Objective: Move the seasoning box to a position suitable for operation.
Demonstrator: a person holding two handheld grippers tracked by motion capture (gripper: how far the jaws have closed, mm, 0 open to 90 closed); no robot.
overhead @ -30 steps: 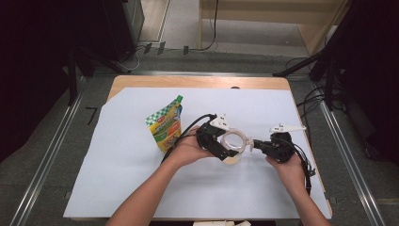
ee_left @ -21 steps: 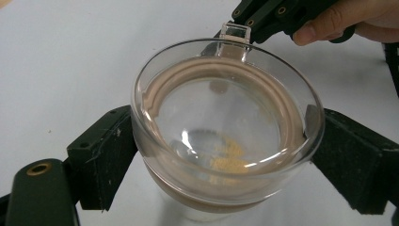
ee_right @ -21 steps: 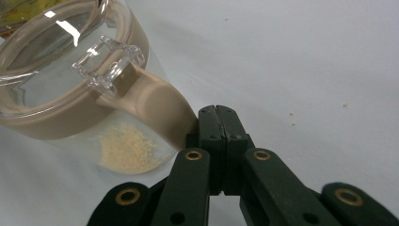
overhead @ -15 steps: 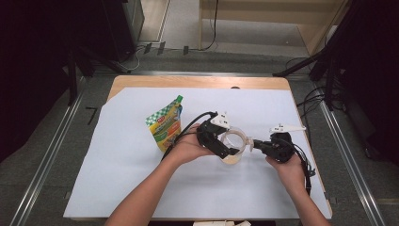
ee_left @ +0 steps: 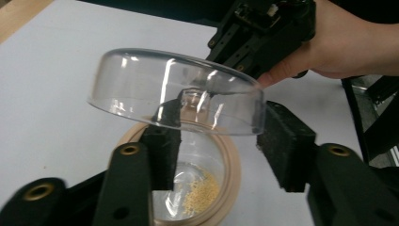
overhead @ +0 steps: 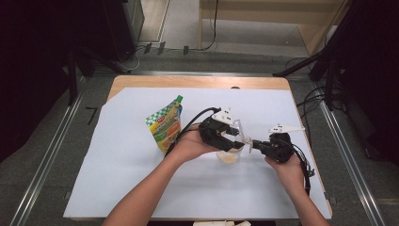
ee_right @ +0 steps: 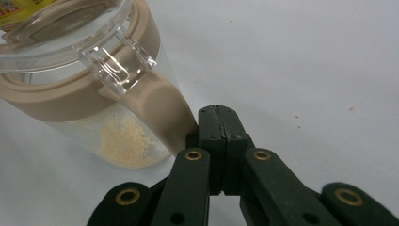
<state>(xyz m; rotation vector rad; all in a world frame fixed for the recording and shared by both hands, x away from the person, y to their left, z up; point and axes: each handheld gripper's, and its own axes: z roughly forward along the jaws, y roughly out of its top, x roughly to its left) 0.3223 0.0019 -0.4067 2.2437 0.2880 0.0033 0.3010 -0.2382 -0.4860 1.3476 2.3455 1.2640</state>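
A clear jar with a tan collar is seen standing on the white surface, right of centre in the high view. A small heap of pale yellow grains is seen at the bottom of the jar.

The left claw is held just above the jar mouth. Its jaws have just been closing, and a clear domed lid is seen between them. In the left gripper view the lid is tilted and lifted off the tan rim; the right pad is pressed against the lid's edge, the left pad is seen through the clear dome at its other side. The lid is taken to be gripped at a middling opening.

The right claw is seen fully closed, the two jaws pressed together with nothing visible between them. Its tip is set against the tan handle where that runs down the jar's side; whether any of the handle is pinched cannot be told. In the right gripper view a clear tab of the lid is seen jutting over the collar.

A green and yellow pouch is seen lying on the surface left of the jar, near the left hand and apart from the jar.

A few crumbs are scattered on the surface beside the right claw.
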